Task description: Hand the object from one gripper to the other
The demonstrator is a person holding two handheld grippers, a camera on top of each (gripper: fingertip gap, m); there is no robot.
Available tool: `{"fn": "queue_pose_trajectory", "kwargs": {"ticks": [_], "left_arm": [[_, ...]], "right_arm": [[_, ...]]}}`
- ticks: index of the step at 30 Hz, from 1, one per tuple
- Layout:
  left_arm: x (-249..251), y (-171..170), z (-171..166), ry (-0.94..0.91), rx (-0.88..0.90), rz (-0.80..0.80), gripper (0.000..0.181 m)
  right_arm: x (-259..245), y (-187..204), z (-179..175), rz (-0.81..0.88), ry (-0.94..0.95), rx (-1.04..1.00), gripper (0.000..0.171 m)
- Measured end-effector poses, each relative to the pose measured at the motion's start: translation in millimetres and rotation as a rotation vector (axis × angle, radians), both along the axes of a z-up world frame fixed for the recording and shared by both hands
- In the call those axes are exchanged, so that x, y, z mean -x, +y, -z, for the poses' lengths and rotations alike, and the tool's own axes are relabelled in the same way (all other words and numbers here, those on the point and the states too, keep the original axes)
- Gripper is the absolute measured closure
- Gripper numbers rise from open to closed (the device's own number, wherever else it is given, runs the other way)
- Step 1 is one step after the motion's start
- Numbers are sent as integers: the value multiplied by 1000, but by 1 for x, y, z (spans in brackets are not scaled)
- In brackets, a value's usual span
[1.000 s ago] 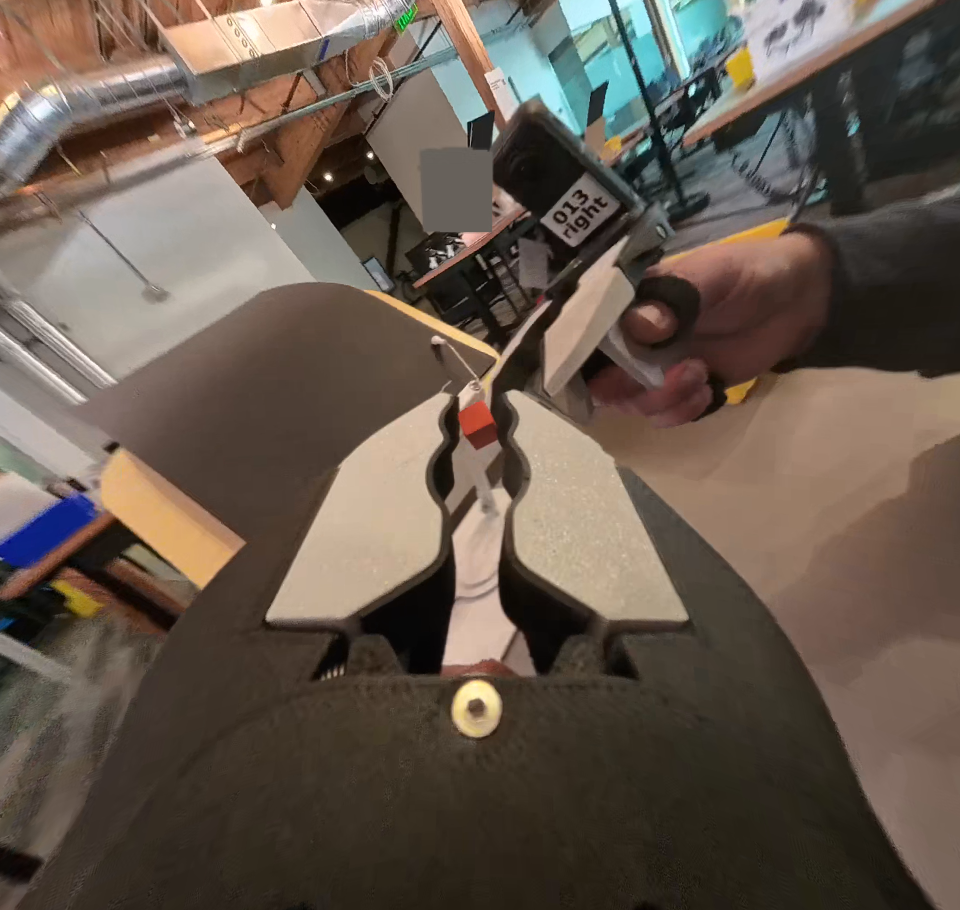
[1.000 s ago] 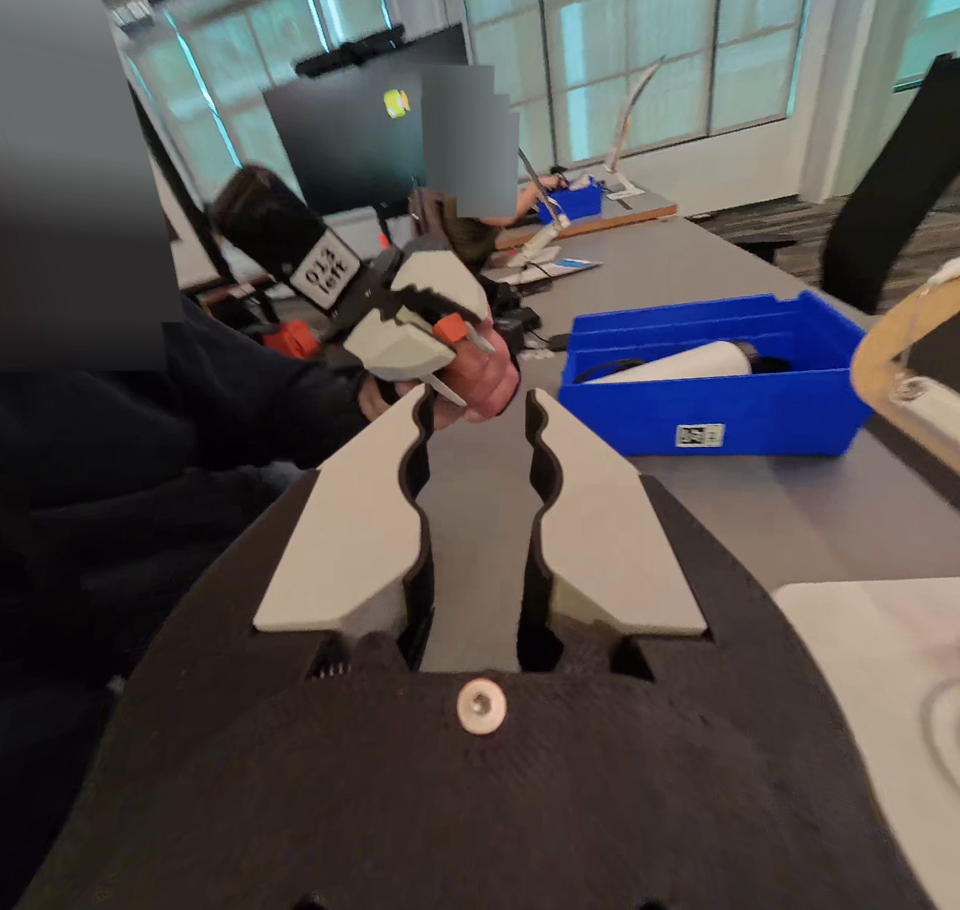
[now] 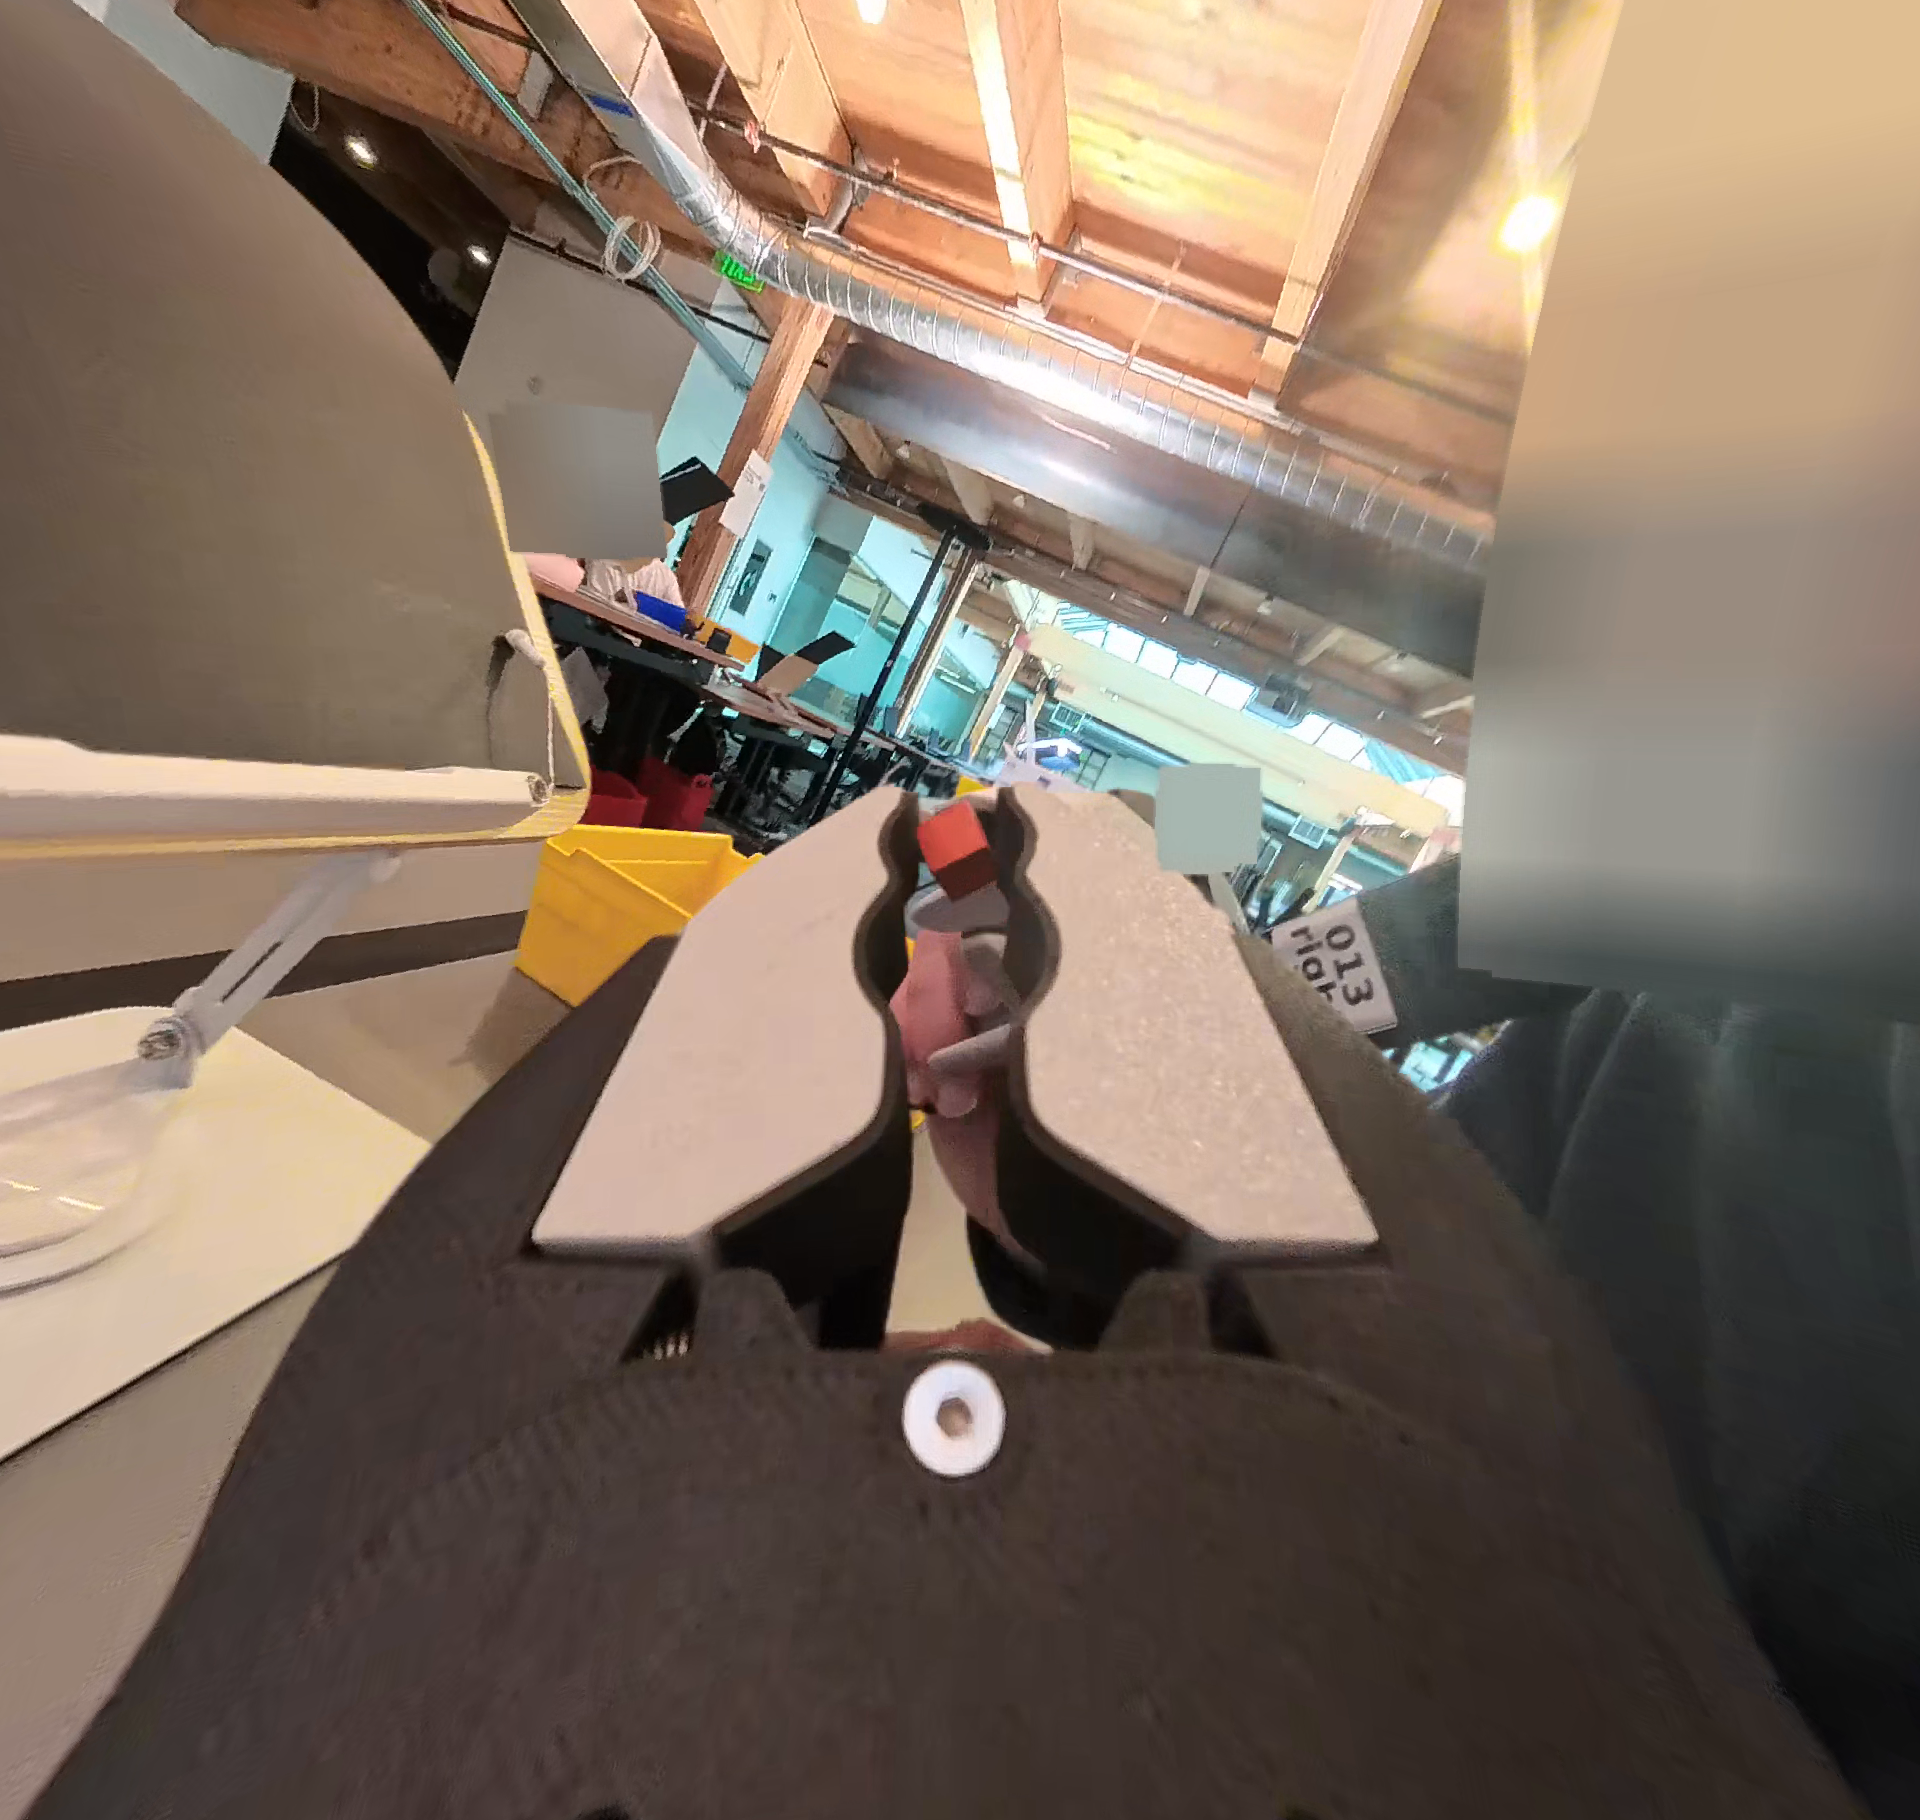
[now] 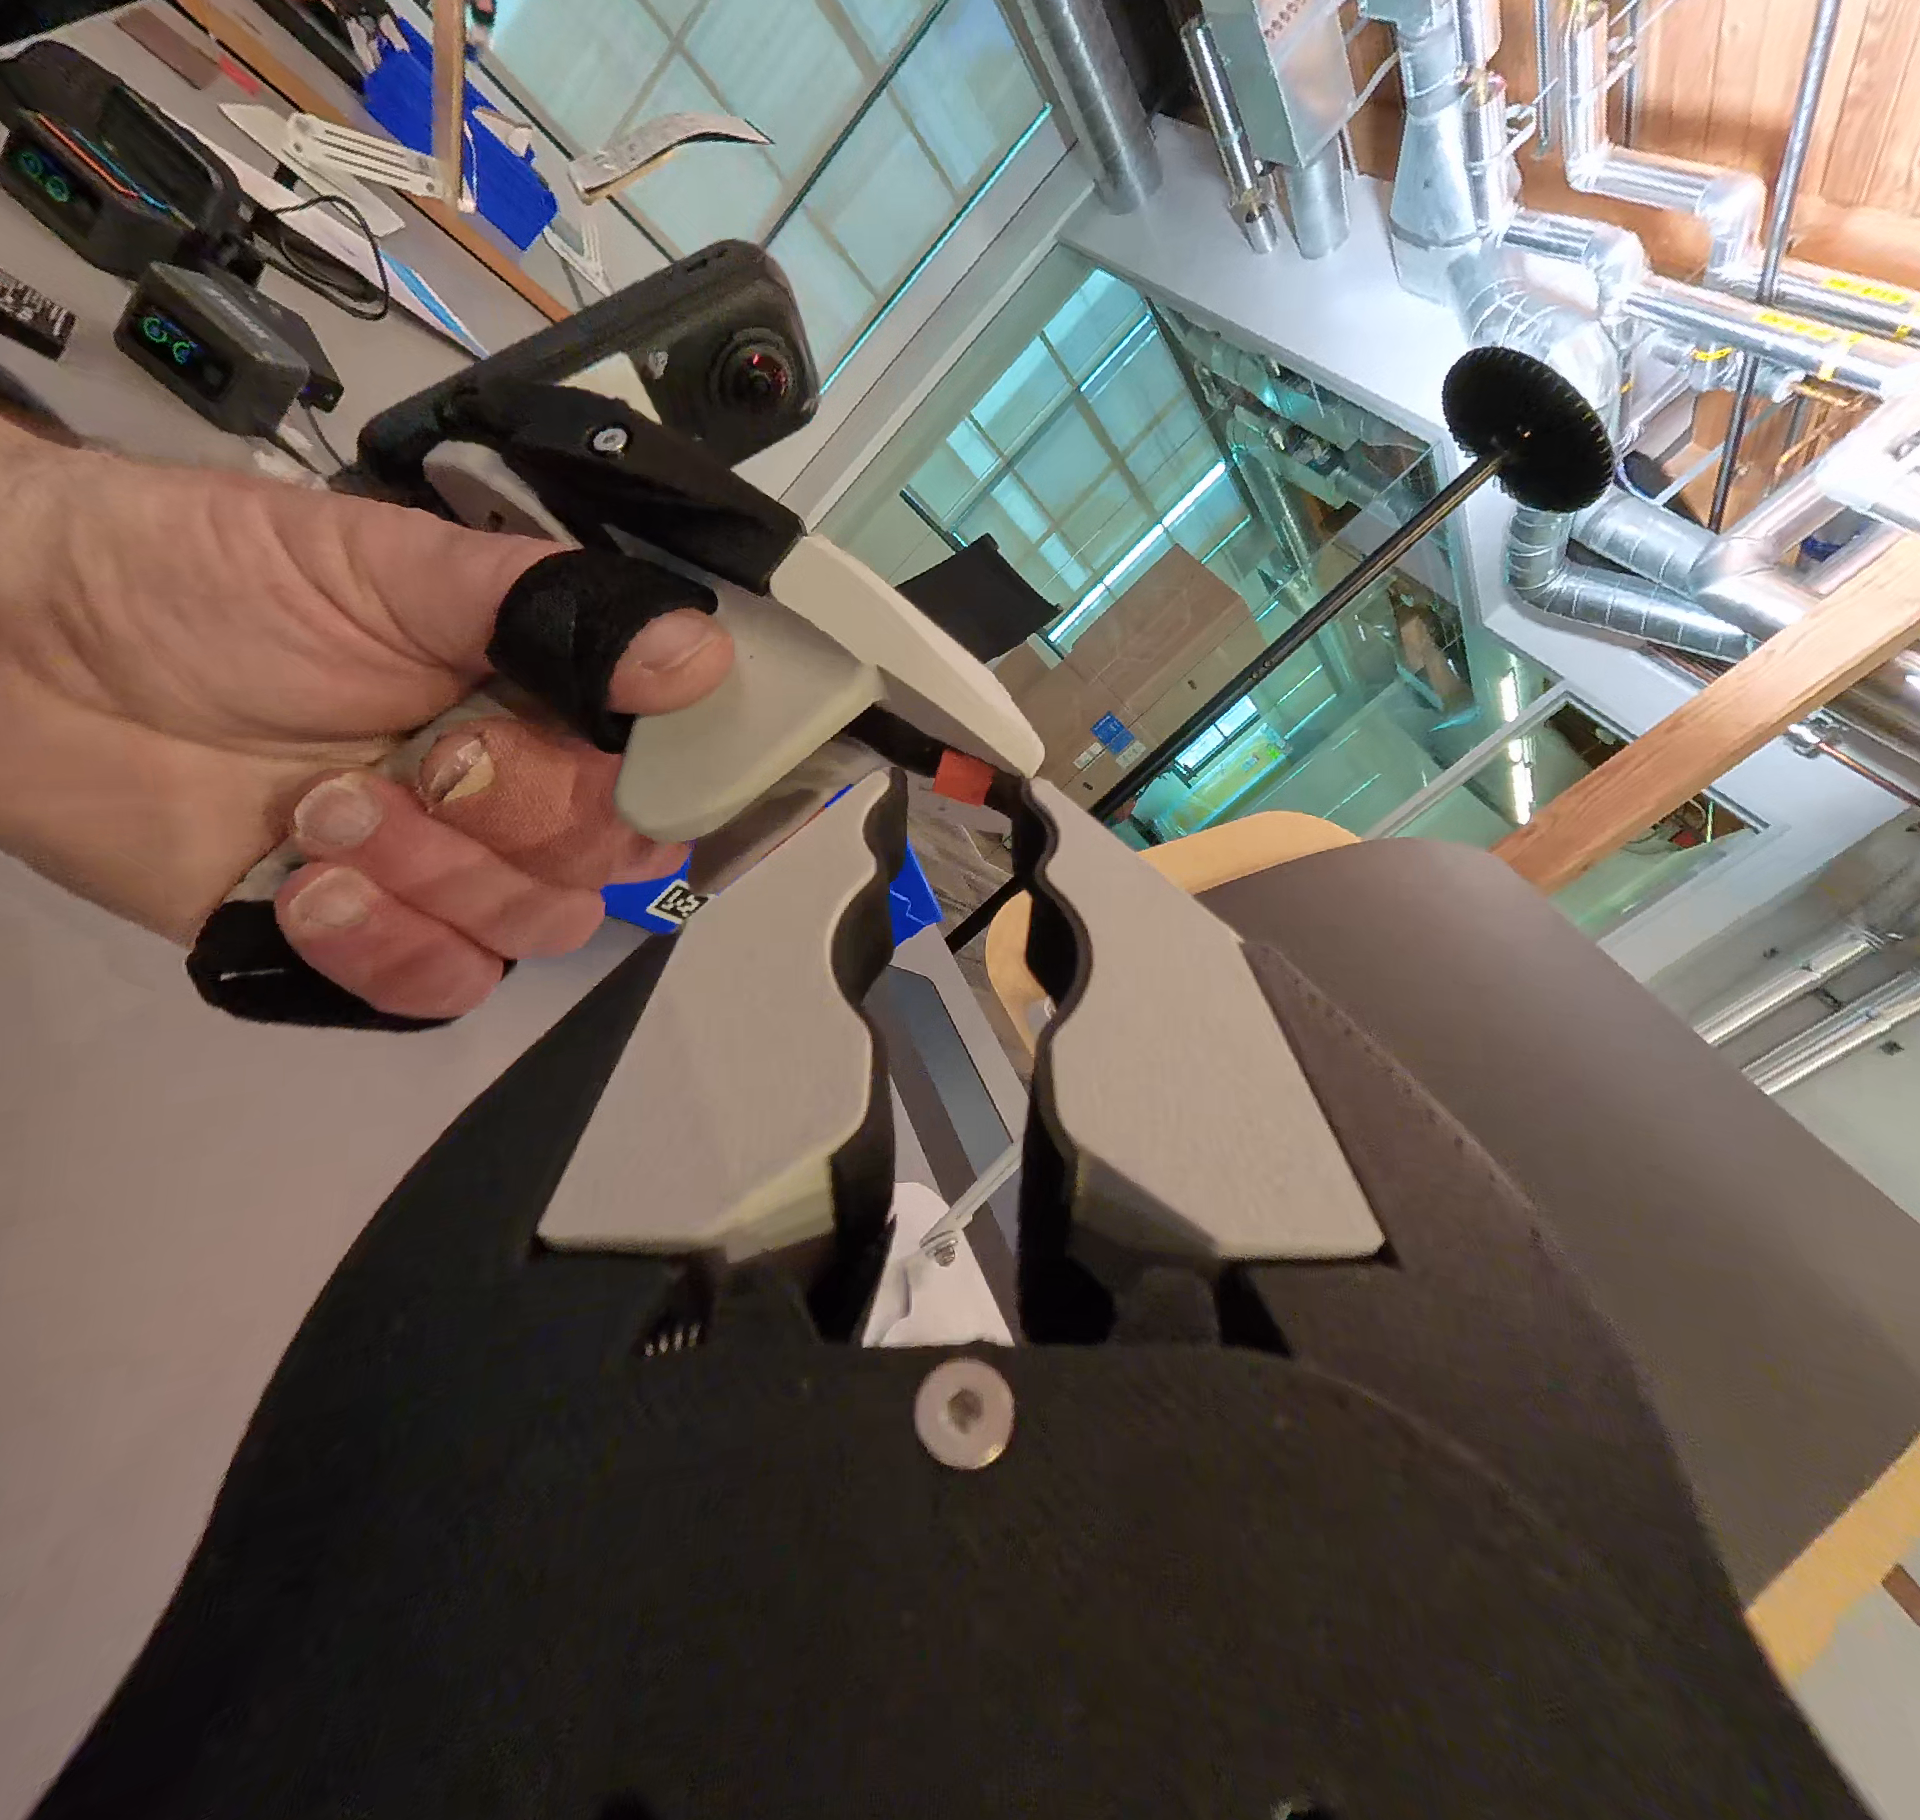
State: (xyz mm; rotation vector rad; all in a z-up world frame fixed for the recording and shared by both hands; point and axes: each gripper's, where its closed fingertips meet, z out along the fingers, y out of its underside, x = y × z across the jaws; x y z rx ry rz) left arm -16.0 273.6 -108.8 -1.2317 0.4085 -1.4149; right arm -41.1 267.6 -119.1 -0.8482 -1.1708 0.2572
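Note:
A small red cube [image 3: 956, 851] is pinched between the tips of my left gripper [image 3: 961, 814], which is shut on it. In the right wrist view the cube [image 4: 961, 778] sits at the tips of my right gripper [image 4: 961, 791], whose jaws stand apart with a gap on each side of it. There the left gripper [image 4: 982, 768] comes in from the left, held by a hand [image 4: 312, 731]. In the left wrist view the right gripper is mostly hidden behind my fingers [image 3: 790, 991]; part of a hand [image 3: 935, 1001] shows through the gap.
A yellow bin [image 3: 623, 887], a white stand with a jointed arm [image 3: 239, 981] and a grey chair back [image 3: 208, 420] lie to the left. The grey table [image 4: 156, 1199] carries black devices [image 4: 208, 357] and a blue bin [image 4: 914, 897]. Only a small space, under 4 cm, lies between the two pairs of fingers.
The two grippers have come together: the cube held by the left was apart from the right gripper and now sits at its tips. Both views have tilted up towards the ceiling.

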Motion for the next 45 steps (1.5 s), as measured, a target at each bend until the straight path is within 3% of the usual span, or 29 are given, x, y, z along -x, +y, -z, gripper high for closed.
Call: {"fn": "queue_pose_trajectory", "kwargs": {"ticks": [11,20,25,31,38,45], "left_arm": [[-5,-5,-6,-150,59,68,168],[-6,-7,-7,-160,65,96,168],[-2,-5,-6,-106,21,50,167],[7,-3,-2,194,-216,-135,163],[-1,-2,13,799,-718,-461,153],[-4,3,20,983,-871,-570,153]], "right_arm": [[-2,-3,-5,-33,33,45,164],[-3,-5,-5,-88,-1,95,164],[-5,-4,-3,-167,-6,224,164],[-9,1,4,-275,-19,438,164],[-12,4,9,-419,31,744,164],[-16,1,12,-509,40,887,164]]}}
